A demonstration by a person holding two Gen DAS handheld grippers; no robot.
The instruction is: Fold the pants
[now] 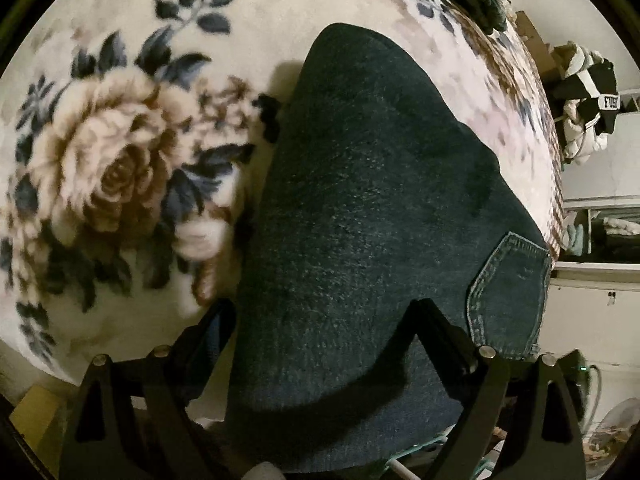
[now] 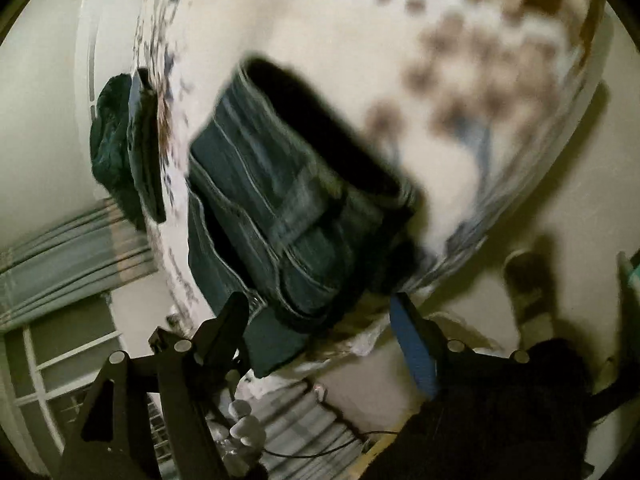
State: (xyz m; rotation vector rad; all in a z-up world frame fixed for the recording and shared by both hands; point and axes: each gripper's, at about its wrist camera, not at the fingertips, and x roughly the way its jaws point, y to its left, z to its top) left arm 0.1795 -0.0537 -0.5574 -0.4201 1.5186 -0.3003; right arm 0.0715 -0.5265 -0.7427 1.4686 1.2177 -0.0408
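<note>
Pants: dark blue denim pants fill the centre of the left view, lying on the cream floral fleece blanket, back pocket at lower right.
Left hand-held gripper: jaws spread wide around the denim, gripping nothing.
Right hand-held gripper: jaws apart; the blurred waistband hangs between them, perhaps touching the left finger.

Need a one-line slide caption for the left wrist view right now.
Left gripper open astride dark jeans, back pocket showing, on a floral blanket.
</note>
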